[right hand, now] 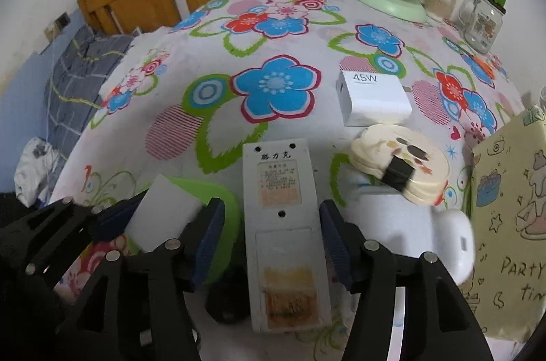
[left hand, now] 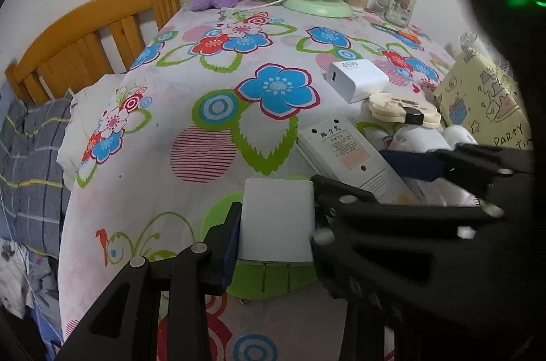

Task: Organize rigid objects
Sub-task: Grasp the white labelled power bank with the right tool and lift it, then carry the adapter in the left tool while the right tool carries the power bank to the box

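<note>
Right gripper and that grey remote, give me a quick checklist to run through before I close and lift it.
1. Remote lies between the right gripper fingers: ok.
2. Blue pads touching the remote's sides: not ok, gaps show on both sides.
3. Remote aligned lengthwise with the fingers: ok.
4. Left gripper secure on the white block: ok, pads press both sides.
5. Clearance between the two grippers: not ok, the left one sits right beside the right gripper's left finger.
6. Round cream case clear of the lift path: cannot tell; it lies close to the right finger.
</note>
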Motion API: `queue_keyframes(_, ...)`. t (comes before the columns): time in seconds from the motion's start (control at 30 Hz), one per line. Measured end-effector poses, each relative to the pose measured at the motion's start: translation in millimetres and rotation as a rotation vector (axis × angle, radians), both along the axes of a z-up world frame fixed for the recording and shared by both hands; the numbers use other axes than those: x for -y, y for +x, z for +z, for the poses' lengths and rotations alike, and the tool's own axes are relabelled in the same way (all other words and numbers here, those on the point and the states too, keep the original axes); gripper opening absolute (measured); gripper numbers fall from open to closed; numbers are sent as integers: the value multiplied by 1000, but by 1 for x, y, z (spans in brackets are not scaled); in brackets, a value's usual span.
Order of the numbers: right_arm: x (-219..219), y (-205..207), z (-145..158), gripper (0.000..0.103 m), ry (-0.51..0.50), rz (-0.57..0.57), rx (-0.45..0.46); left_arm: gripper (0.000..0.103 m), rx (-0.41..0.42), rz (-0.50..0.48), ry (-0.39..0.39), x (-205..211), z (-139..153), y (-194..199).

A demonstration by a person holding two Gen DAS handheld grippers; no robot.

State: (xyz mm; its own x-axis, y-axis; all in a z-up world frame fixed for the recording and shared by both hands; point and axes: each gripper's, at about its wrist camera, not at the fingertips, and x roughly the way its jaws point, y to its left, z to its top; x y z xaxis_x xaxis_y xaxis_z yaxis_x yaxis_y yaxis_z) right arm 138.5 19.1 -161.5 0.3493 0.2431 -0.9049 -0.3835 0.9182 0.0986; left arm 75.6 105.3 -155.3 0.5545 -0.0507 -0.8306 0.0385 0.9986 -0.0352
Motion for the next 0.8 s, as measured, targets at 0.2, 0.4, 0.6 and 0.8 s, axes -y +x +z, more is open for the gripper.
queue_keyframes(0.2, 2, 0, 4, 50, -1, -25, 17, 40, -12, 6, -44, 4, 1, 5)
queue_keyframes(0.4, 7, -1, 10, 49, -34, -45, 49, 40, -13, 14, -34, 9, 2, 9)
queue_keyframes(0.6, 18, -4, 16, 49, -37, -68, 52, 40, -18, 5, -48, 15, 3, 11)
queue_keyframes(0.8, 26, -6, 26, 49, -16, -82, 57, 40, -4, 1, -46, 20, 11, 12)
